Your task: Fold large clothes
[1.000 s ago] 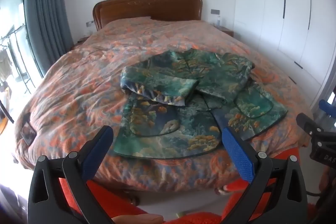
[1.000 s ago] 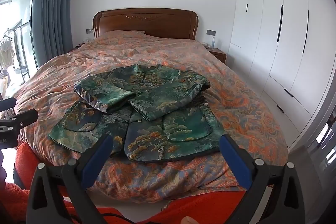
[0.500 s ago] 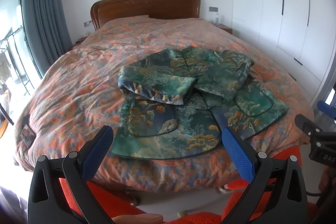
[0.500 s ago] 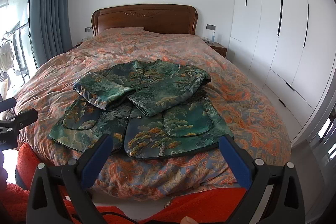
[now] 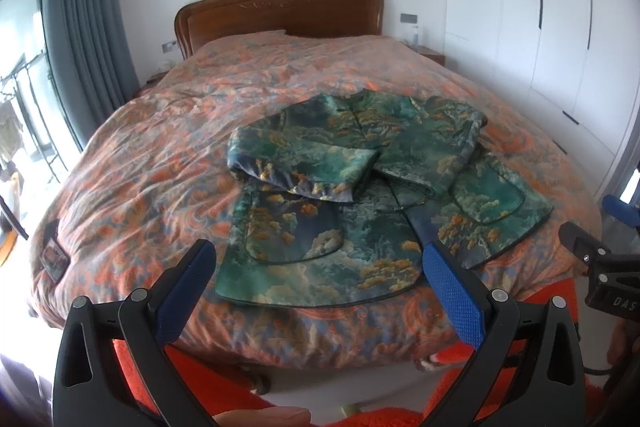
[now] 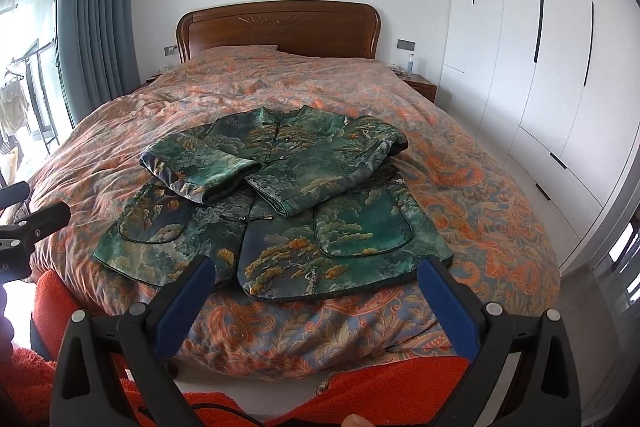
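Note:
A green patterned jacket [image 5: 360, 187] lies front up near the foot of the bed, both sleeves folded across its chest; it also shows in the right wrist view [image 6: 280, 195]. My left gripper [image 5: 316, 267] is open and empty, held off the foot of the bed, short of the jacket's hem. My right gripper [image 6: 316, 279] is open and empty, also just short of the hem. Each gripper shows at the edge of the other's view.
The bed has an orange paisley quilt [image 6: 480, 187] and a wooden headboard [image 6: 280, 27]. White wardrobes [image 6: 540, 67] stand along the right. A grey curtain [image 6: 92, 27] and window are at the left. Orange fuzzy fabric [image 6: 360, 395] lies below the grippers.
Both grippers have drifted slightly closer to the bed and tilted a little; the jacket has not moved. Both stay open.

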Tool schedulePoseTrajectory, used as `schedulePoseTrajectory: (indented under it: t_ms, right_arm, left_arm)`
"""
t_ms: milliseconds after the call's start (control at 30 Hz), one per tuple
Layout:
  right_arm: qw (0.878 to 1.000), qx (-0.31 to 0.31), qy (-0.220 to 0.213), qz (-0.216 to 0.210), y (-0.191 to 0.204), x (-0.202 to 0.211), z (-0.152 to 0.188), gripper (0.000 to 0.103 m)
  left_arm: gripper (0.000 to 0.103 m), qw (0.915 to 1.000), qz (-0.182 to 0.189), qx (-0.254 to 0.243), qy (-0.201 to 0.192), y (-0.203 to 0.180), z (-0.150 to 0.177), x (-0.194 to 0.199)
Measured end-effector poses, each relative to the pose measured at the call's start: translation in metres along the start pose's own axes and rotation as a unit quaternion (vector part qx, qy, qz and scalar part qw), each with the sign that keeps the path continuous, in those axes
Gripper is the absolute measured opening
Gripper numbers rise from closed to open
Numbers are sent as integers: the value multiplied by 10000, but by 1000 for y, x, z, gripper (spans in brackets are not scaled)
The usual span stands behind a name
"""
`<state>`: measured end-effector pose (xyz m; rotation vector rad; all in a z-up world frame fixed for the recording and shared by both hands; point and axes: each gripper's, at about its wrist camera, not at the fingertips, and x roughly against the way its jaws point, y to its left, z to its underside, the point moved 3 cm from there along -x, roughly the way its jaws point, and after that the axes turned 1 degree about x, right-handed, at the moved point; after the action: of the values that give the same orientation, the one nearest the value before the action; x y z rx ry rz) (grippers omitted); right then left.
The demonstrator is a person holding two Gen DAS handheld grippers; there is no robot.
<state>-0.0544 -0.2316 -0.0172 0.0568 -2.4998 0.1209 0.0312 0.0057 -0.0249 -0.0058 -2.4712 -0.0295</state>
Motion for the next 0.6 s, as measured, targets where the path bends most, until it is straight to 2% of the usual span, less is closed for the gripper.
schedulePoseTrajectory:
  t_ms: [600]
  right_arm:
    - [10000,61,17,-4,3,-2,0,103]
  left_arm:
    - [103,10000,-26,-23,11,-4,-1,-1]
